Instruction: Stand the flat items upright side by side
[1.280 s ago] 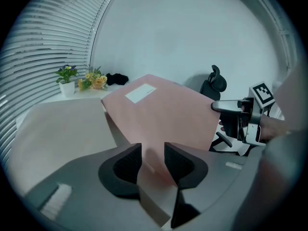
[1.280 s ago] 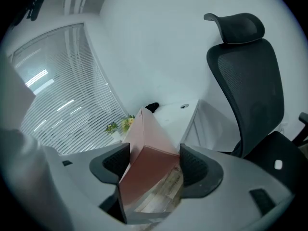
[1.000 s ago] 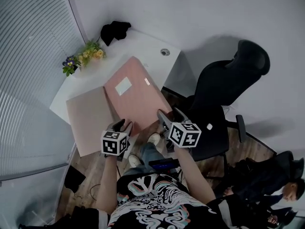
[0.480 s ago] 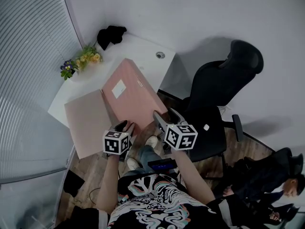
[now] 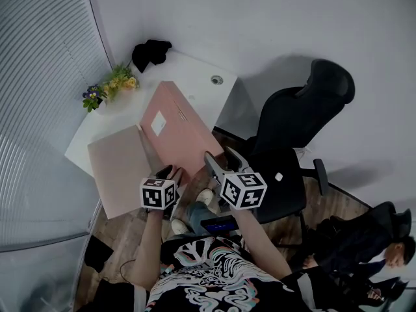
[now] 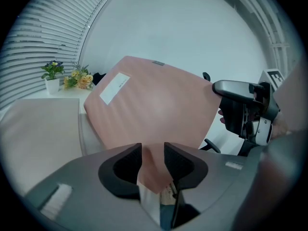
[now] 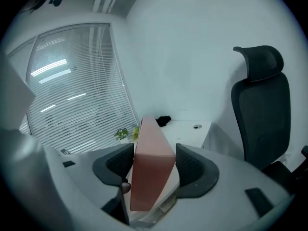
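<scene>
Clamping pink folder (image 5: 179, 132) corner: left gripper (image 6: 153, 150); right gripper (image 7: 154, 154) jaws closing astride its thick edge.

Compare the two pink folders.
The labelled folder is tilted up; the plain folder lies flat on the desk. The labelled one is deeper pink, the plain one paler. The left gripper clamps the labelled one, the right gripper's jaws closing round it; nothing grips the plain one. Both are flat rectangles.

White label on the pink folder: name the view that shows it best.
Left gripper view: the label lies large on the broad face of the folder. Head view shows it small and angled. Right gripper view shows only the folder's narrow edge, no label.
</scene>
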